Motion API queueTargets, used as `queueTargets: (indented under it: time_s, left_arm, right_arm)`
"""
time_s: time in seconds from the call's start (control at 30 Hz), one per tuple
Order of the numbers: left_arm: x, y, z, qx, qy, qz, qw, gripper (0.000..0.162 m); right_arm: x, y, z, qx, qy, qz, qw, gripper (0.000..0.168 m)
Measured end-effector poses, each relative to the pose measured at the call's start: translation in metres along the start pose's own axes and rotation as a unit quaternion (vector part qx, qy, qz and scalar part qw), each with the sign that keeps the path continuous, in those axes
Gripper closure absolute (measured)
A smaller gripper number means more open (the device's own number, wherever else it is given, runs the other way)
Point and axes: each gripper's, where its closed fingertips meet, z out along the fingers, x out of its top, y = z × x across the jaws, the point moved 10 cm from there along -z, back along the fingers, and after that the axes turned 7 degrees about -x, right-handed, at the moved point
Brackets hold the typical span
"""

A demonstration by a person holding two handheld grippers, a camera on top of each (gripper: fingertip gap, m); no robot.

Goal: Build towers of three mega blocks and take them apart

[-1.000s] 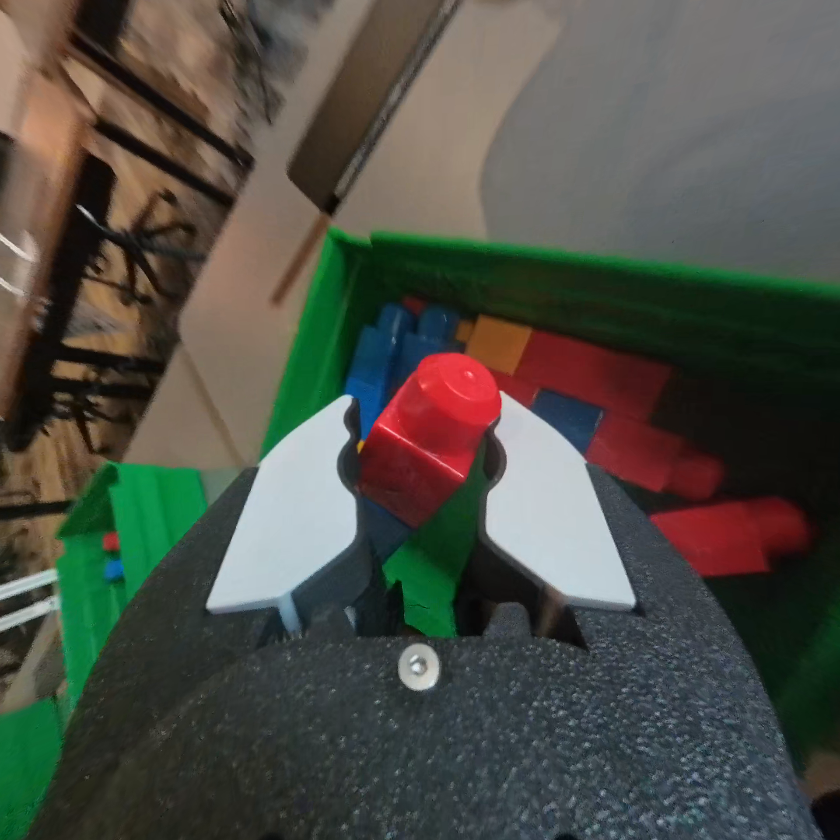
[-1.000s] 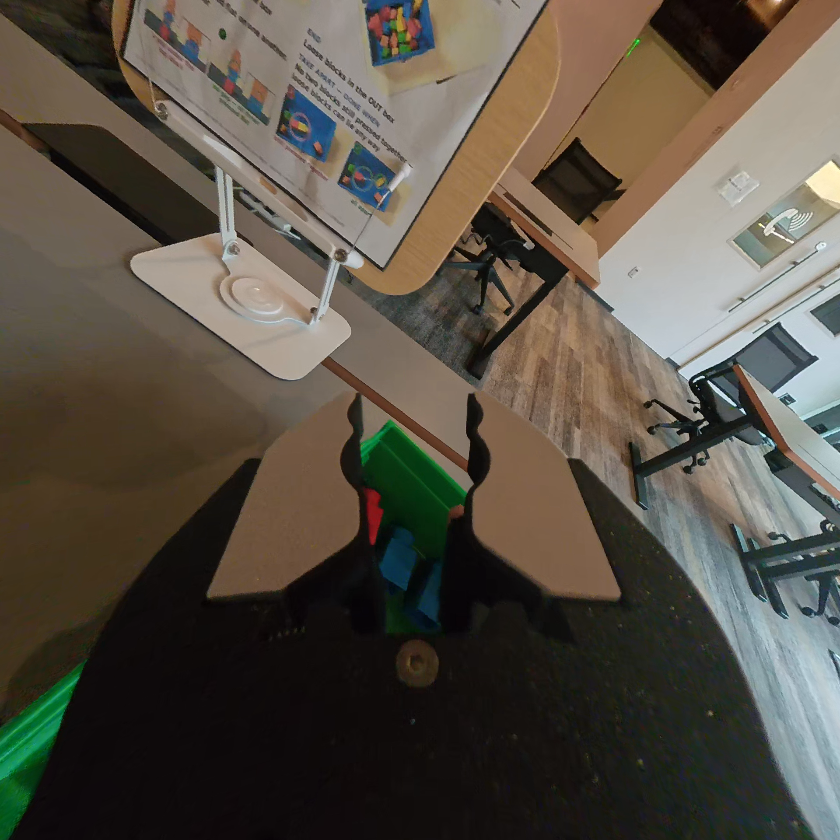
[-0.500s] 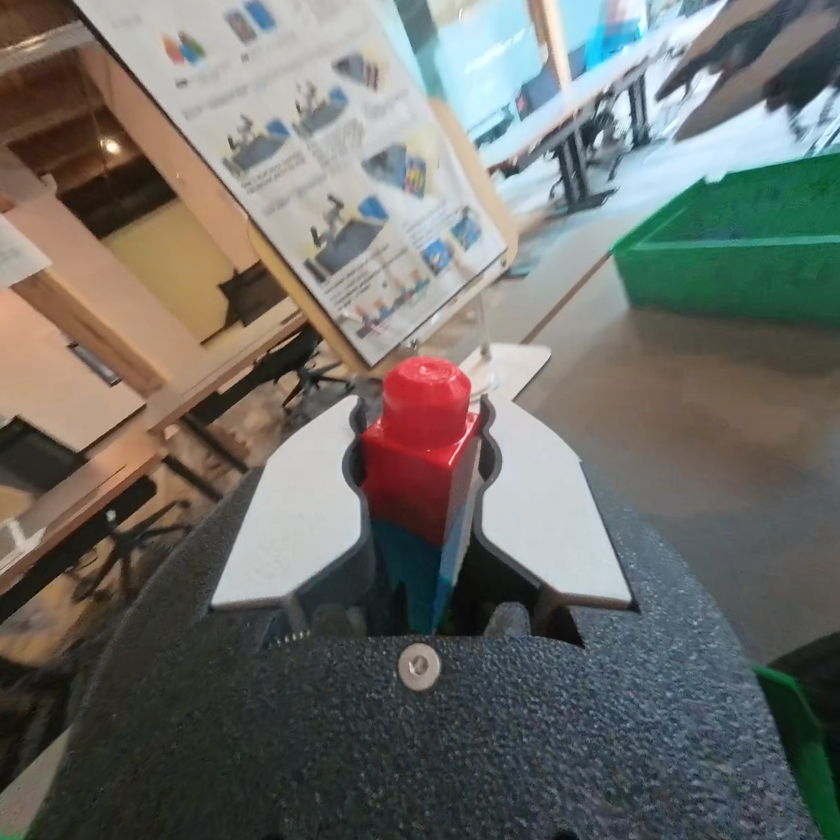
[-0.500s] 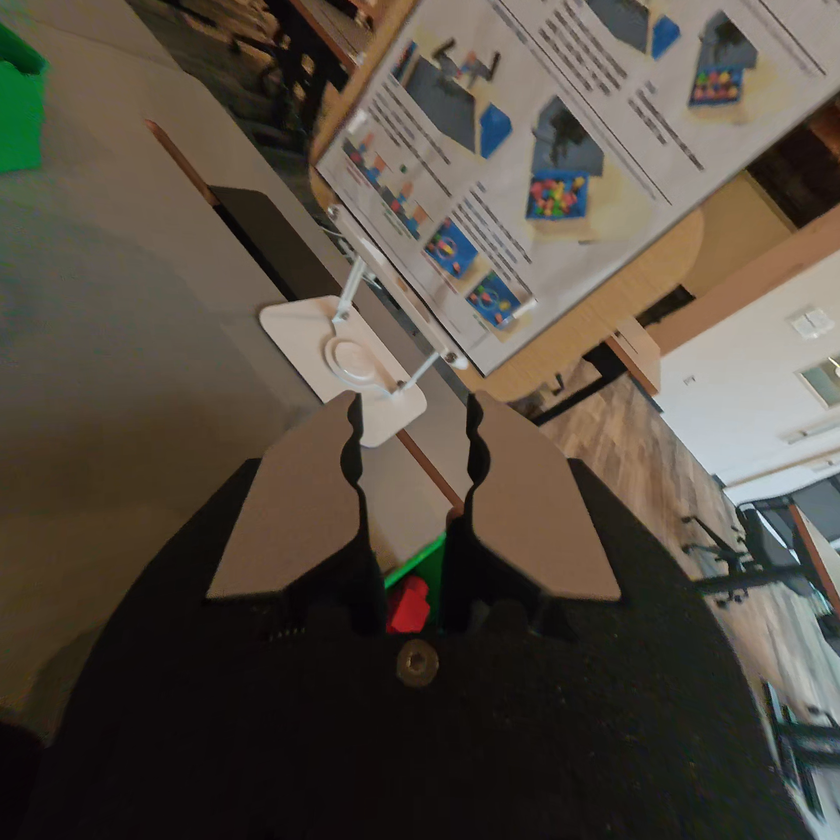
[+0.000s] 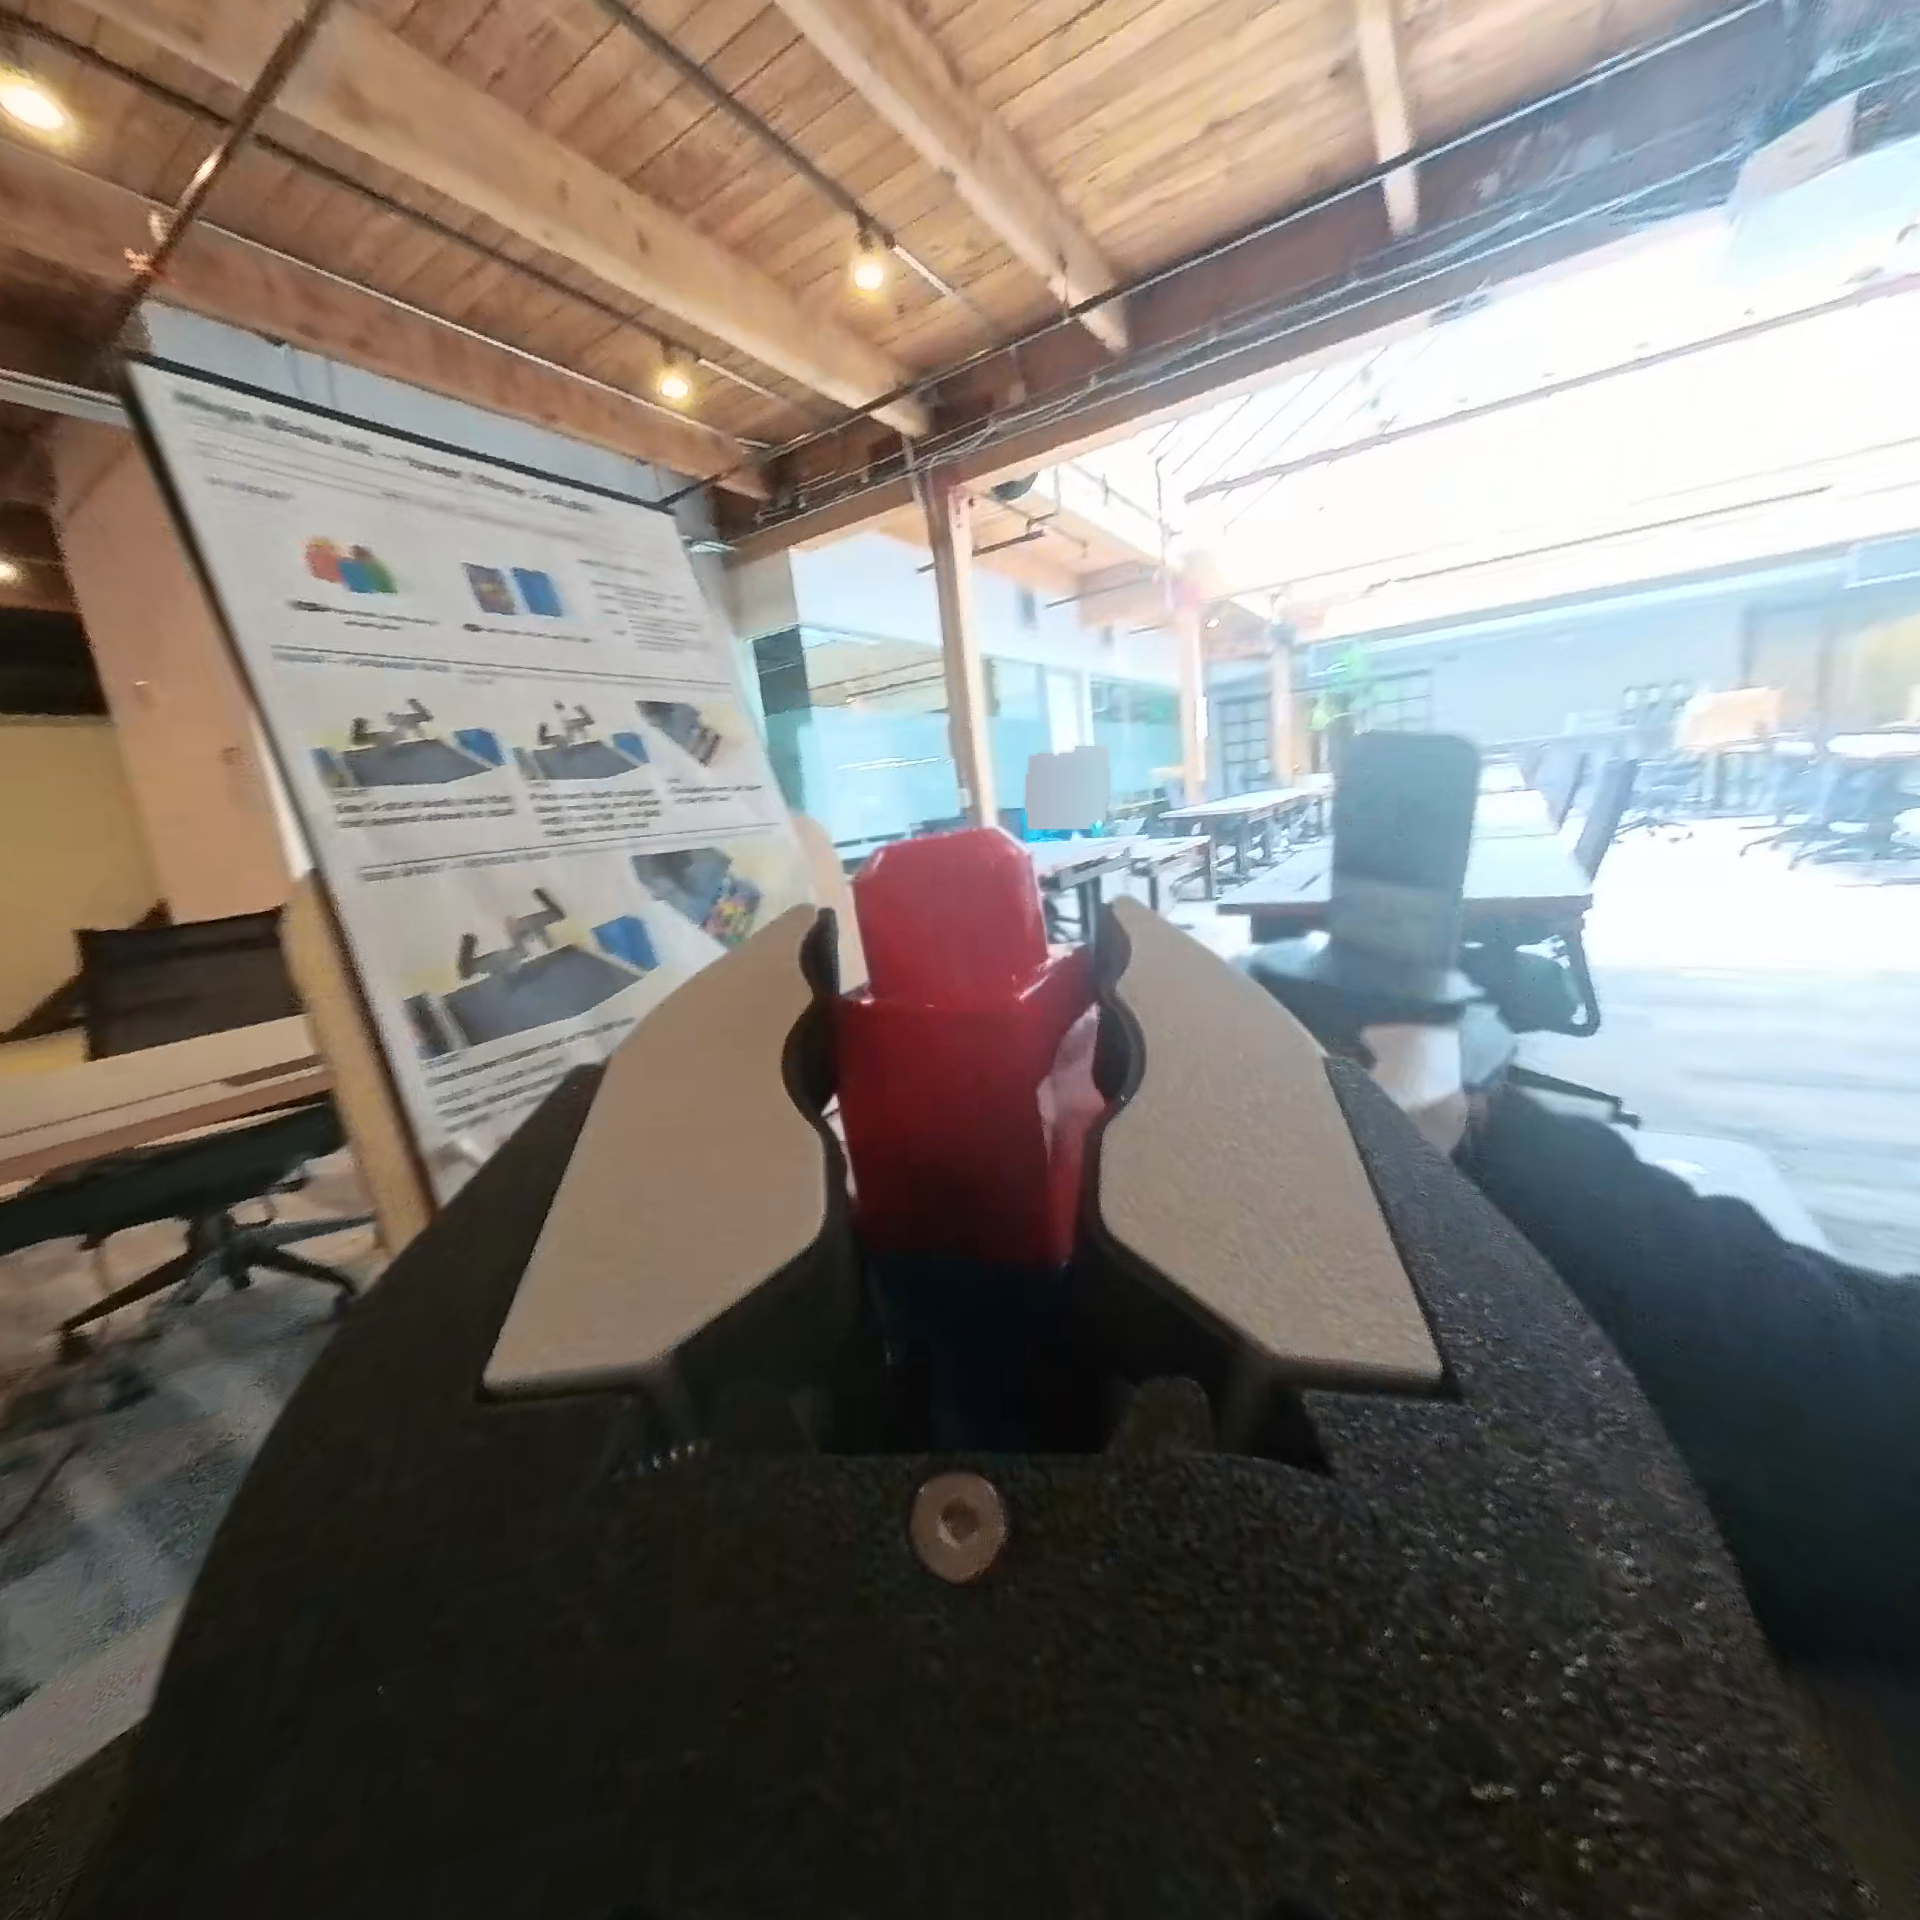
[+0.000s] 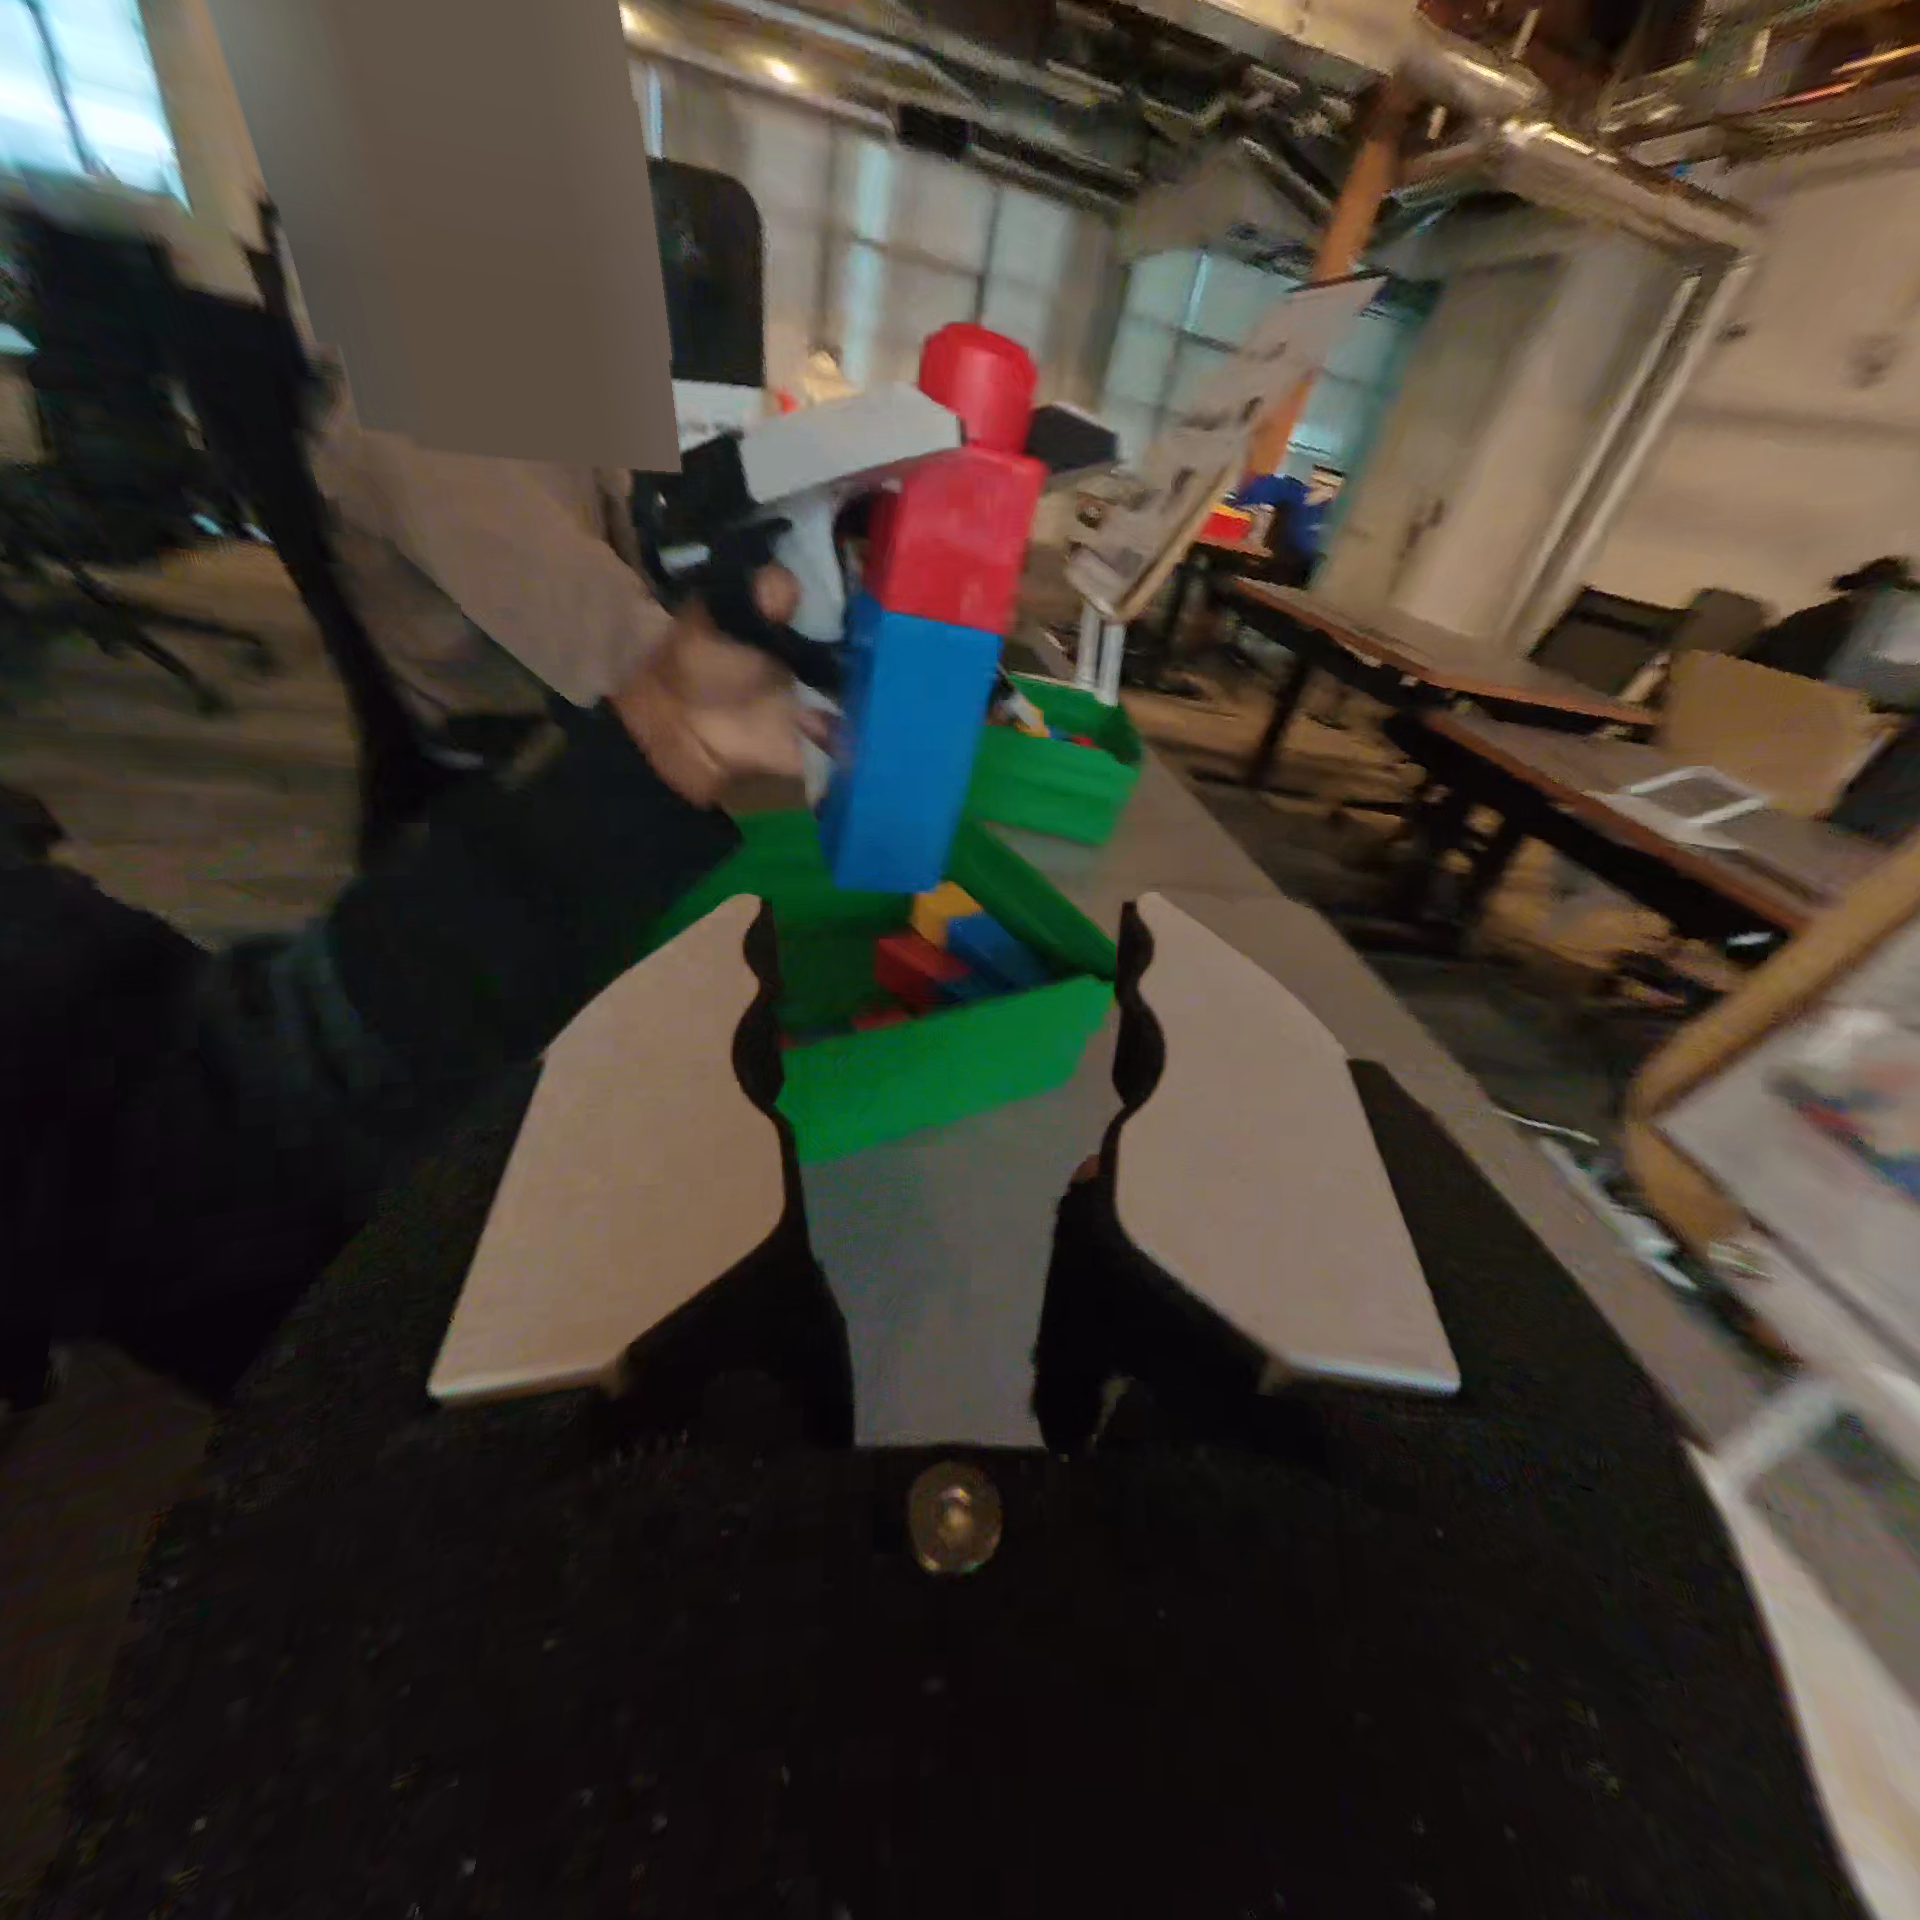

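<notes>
My left gripper (image 5: 961,935) is shut on a red mega block (image 5: 961,1081) with its stud pointing forward; a blue block (image 5: 966,1340) sits below it between the fingers. In the right wrist view the same two-block stack is held upright in the air: red block (image 6: 961,540) on top, blue block (image 6: 909,743) under it, with the left gripper (image 6: 971,442) clamped at the red block's top. My right gripper (image 6: 943,925) is open and empty, facing the stack from below and in front, apart from it.
A green bin (image 6: 935,1070) with several loose blocks stands on the grey table (image 6: 935,1299) under the stack. A second green bin (image 6: 1049,790) is behind it. An instruction board (image 5: 499,769) stands to the left. A person's hand (image 6: 717,717) holds the left gripper. There is about 11 cm between the tips of the two grippers.
The left gripper lifted the red and blue stack out of the bin and tilted it upright. The right gripper swung round to face the stack and its jaws opened wider.
</notes>
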Motion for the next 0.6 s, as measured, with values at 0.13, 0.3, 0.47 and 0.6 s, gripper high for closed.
queueTargets:
  time_s: [0.13, 0.3, 0.47, 0.6]
  left_arm:
    - [-0.004, 0.008, 0.021, -0.035, 0.019, -0.023, 0.999, 0.116]
    - [-0.013, 0.019, 0.044, -0.072, 0.011, -0.032, 0.997, 0.116]
    - [-0.019, 0.026, 0.057, -0.09, -0.003, -0.026, 0.996, 0.116]
    - [-0.018, 0.029, 0.056, -0.107, -0.017, -0.027, 0.994, 0.116]
  right_arm:
    - [-0.02, -0.013, 0.035, 0.014, -0.014, 0.036, 0.999, 0.095]
    - [-0.028, -0.019, 0.049, 0.012, 0.026, 0.067, 0.997, 0.102]
    - [-0.027, -0.015, 0.041, 0.013, 0.054, 0.051, 0.997, 0.13]
    - [-0.023, -0.009, 0.031, 0.014, 0.021, 0.01, 1.0, 0.131]
